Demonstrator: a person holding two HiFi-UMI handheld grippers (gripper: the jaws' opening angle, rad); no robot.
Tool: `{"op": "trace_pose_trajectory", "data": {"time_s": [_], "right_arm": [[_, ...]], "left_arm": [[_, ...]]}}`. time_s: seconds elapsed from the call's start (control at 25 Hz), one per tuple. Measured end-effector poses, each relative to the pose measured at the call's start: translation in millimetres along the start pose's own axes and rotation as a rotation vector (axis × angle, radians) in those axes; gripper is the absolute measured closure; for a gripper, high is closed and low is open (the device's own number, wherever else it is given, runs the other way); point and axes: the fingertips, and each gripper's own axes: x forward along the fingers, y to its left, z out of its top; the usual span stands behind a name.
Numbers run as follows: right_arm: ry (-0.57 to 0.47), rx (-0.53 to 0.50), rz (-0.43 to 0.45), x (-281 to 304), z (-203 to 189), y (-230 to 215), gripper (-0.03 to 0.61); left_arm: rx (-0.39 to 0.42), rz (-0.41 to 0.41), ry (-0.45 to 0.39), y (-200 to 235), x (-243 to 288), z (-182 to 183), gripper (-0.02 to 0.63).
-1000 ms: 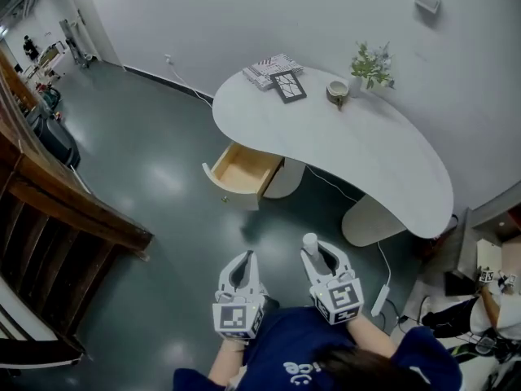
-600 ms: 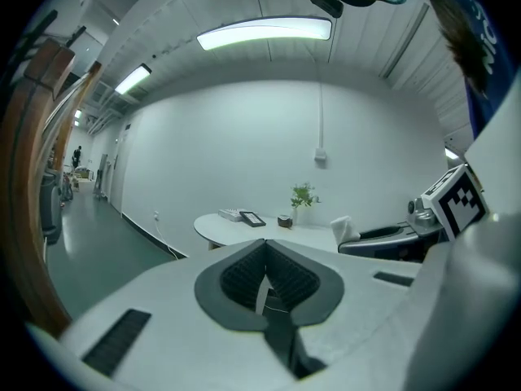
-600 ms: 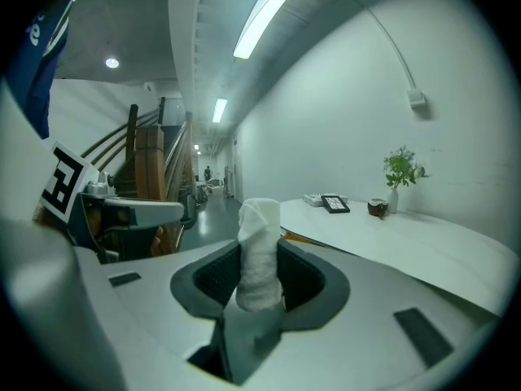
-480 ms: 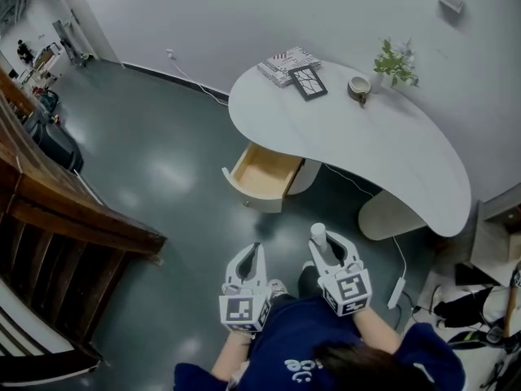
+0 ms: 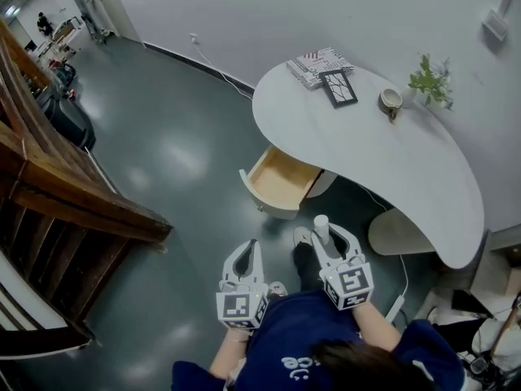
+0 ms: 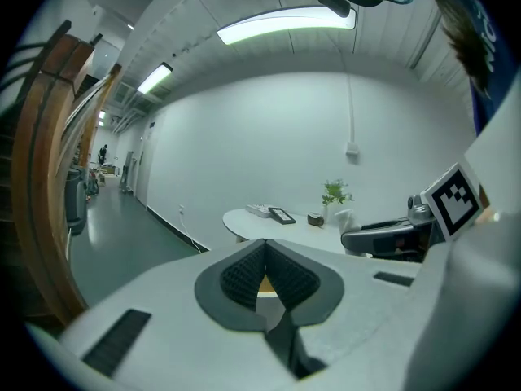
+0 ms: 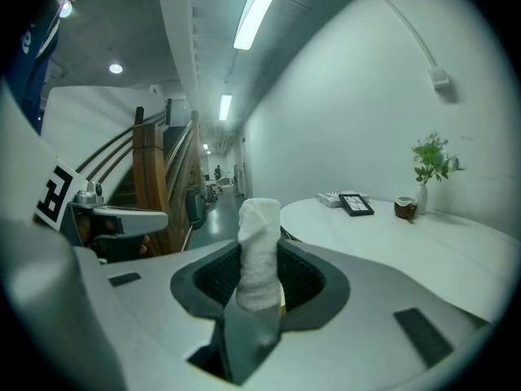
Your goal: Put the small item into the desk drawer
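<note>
Entry: white rolled cloth (image 7: 259, 235), clamped upright in the right gripper (image 7: 260, 287).
Left gripper (image 6: 264, 261) is pinched together, nothing held; drawer (image 5: 277, 182) is seen open at frame centre; lettering on the shirt (image 5: 301, 340) is unreadable.

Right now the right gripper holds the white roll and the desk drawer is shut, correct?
No: the desk drawer is open, pulled out, as the head view shows. The right gripper does hold the white roll.

left white plastic gripper (image 5: 247, 249): jaws together, empty. right white plastic gripper (image 5: 325, 239) alongside, clamped on small white cloth roll (image 5: 321, 224).
</note>
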Motion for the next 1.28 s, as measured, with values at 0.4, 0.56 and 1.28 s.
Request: {"op": "trace_pose_trajectory", "data": {"time_s": [0.4,0.56,1.28], "right_arm": [[0.041,-0.015,0.108,83,29,-51,0.442],[0.056,-0.018,0.159,106,36,-68,0.442],[0.104,-0.049,0.383,198,50,-98,0.442]], "left_arm": [[-0.010,0.086,0.028,16,84,22,0.611],[-0.020,0.127,0.039,15,108,26,0.611],[-0.118,0.376,0.018,35,171,32,0.611]]}}
